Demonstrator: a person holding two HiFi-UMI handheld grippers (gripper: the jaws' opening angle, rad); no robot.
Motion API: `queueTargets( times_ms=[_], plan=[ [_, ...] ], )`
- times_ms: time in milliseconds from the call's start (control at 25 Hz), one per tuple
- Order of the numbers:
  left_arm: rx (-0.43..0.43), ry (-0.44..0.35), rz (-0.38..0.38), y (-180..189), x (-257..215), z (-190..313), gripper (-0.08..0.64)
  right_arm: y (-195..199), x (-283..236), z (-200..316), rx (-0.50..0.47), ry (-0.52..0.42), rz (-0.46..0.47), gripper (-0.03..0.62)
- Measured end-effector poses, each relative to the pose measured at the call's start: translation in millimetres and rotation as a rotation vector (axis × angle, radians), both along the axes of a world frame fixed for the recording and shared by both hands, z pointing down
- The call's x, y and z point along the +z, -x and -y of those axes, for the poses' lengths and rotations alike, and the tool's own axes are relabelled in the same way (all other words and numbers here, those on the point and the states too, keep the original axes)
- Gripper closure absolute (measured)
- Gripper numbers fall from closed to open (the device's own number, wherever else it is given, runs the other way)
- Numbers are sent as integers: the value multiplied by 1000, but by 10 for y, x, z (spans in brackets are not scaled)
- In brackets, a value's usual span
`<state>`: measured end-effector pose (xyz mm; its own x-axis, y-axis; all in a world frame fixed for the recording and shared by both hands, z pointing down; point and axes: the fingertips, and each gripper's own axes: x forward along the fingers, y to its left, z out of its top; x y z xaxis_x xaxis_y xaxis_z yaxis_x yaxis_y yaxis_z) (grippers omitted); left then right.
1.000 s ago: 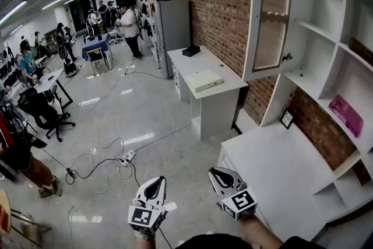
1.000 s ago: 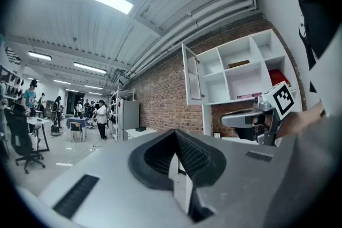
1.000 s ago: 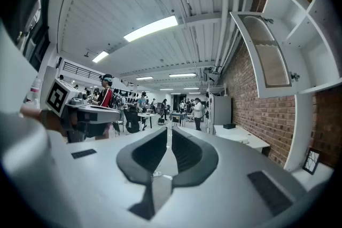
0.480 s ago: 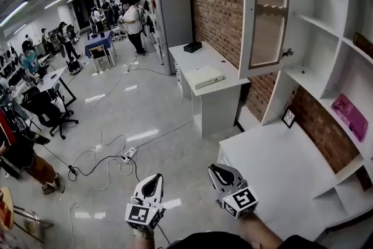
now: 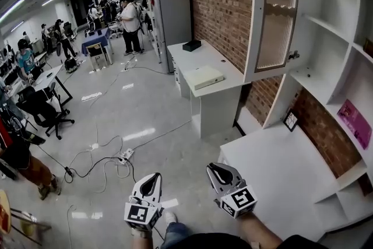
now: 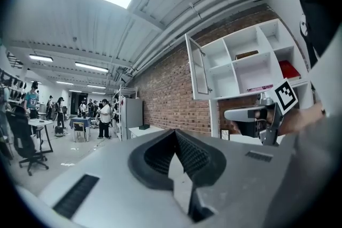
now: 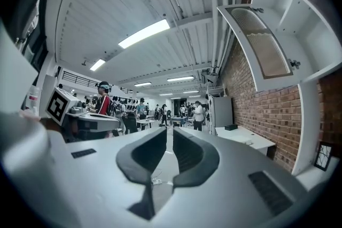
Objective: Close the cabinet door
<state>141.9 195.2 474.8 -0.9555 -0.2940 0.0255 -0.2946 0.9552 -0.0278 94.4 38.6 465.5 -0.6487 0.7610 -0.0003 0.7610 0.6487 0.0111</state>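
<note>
Cabinet door (image 5: 274, 14) hangs wide open, high above & well apart from both claws; w/ left gripper (image 5: 155, 179) & right gripper (image 5: 213, 172) pinched closed on nothing, best raise the right one to the door's free edge & push flat, steady.

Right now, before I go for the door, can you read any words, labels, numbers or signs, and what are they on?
No text is readable in any view.
Marker on the left gripper: a black-and-white square pattern, no letters.
Marker on the right gripper: the same kind of pattern, no letters.
The pink item: print too small to read.
The small frame: too small to read.
</note>
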Motion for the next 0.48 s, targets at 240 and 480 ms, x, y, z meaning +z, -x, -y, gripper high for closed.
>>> queueTargets(
  times_ms=[240, 480],
  plan=[
    [46, -6, 23, 618, -69, -507, 552, 499, -125, -421, 51, -15, 23, 552],
    [107, -46, 37, 1262, -78, -1047, 552, 1052, -181, -910, 116, -16, 41, 552]
  ],
)
